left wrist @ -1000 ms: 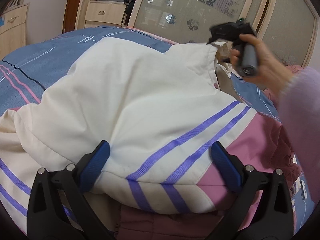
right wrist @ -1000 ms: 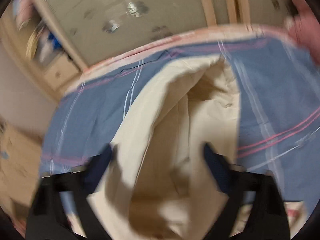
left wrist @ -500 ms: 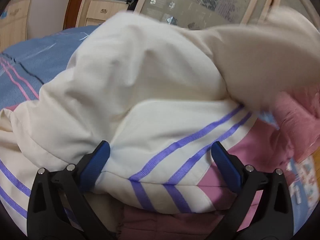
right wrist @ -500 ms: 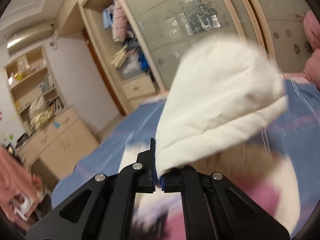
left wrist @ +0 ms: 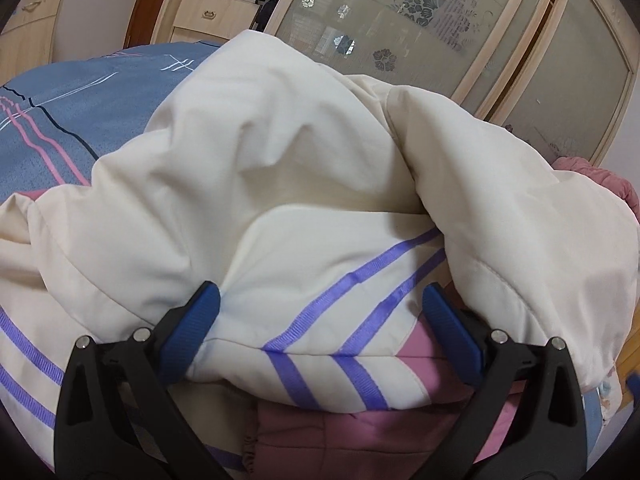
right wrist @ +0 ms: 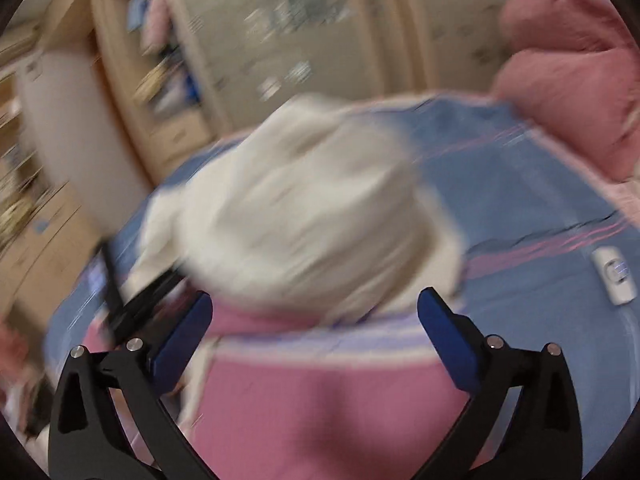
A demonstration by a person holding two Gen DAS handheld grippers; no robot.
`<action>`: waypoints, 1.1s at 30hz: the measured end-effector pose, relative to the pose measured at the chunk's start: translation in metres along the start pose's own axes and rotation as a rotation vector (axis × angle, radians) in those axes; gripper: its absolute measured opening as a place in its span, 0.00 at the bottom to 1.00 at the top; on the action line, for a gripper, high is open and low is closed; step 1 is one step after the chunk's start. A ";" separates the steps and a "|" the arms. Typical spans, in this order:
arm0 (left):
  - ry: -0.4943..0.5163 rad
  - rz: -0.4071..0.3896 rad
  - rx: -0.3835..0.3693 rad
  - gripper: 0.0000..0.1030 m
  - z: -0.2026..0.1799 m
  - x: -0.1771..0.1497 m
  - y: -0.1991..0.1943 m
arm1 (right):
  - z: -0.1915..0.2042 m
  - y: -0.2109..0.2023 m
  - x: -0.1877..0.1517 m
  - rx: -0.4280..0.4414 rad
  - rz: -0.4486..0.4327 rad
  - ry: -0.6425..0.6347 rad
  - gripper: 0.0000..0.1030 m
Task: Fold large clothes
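Now the left gripper [left wrist: 320, 328] sits low in the left wrist view, tilted downward, its blue pads [left wrist: 192, 328] spread wide on either side of a folded bulge of the jacket [left wrist: 280, 168]. The pads flank the cloth near its purple-striped panel; whether they press on it cannot be told, and they look simply apart. The jacket, cream with purple stripes and pink sections, fills most of that frame and lies heaped on the blue bedsheet [left wrist: 80, 112], which shows at the upper left. One cream sleeve [left wrist: 500, 200] is draped across the right side of the heap, reaching toward the lower right edge. Behind, at the top of the frame, stands a wardrobe [left wrist: 400, 28] with frosted flower-patterned doors.

In the right wrist view, which is heavily blurred, the right gripper [right wrist: 316, 332] is at the bottom of the frame with its jaws wide apart, having just sprung open; nothing is pinched between them. Beyond the pads the jacket's cream mass lies in the frame's centre, with pink fabric filling the lower middle. A pink quilt [right wrist: 568, 80] is bunched at the upper right.
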State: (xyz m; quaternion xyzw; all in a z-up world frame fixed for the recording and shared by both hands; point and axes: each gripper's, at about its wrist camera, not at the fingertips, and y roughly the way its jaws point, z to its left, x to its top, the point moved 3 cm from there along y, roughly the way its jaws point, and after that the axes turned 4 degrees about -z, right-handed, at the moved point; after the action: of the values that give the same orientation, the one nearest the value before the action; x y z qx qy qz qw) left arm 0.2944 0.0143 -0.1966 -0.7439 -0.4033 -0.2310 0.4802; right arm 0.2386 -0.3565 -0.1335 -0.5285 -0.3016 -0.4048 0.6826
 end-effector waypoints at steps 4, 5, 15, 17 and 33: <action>-0.003 -0.001 -0.003 0.98 0.001 0.000 0.001 | -0.011 0.065 0.021 0.105 0.038 0.091 0.99; -0.003 0.000 -0.002 0.98 0.000 -0.001 0.001 | -0.006 0.078 0.022 0.136 0.060 0.110 0.87; -0.131 -0.205 0.071 0.98 0.023 0.051 -0.100 | 0.045 0.057 -0.052 0.451 0.248 0.358 0.09; -0.047 -0.173 0.071 0.98 0.004 0.058 -0.102 | 0.040 0.053 -0.078 0.252 0.225 0.239 0.21; 0.217 0.109 0.093 0.98 -0.067 -0.012 -0.033 | 0.068 0.049 -0.006 0.032 0.031 -0.127 0.10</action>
State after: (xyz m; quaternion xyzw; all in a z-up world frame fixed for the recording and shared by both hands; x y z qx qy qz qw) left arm 0.2632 -0.0432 -0.1588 -0.7124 -0.3182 -0.2647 0.5667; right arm 0.2794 -0.2841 -0.1443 -0.5466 -0.3426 -0.3551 0.6765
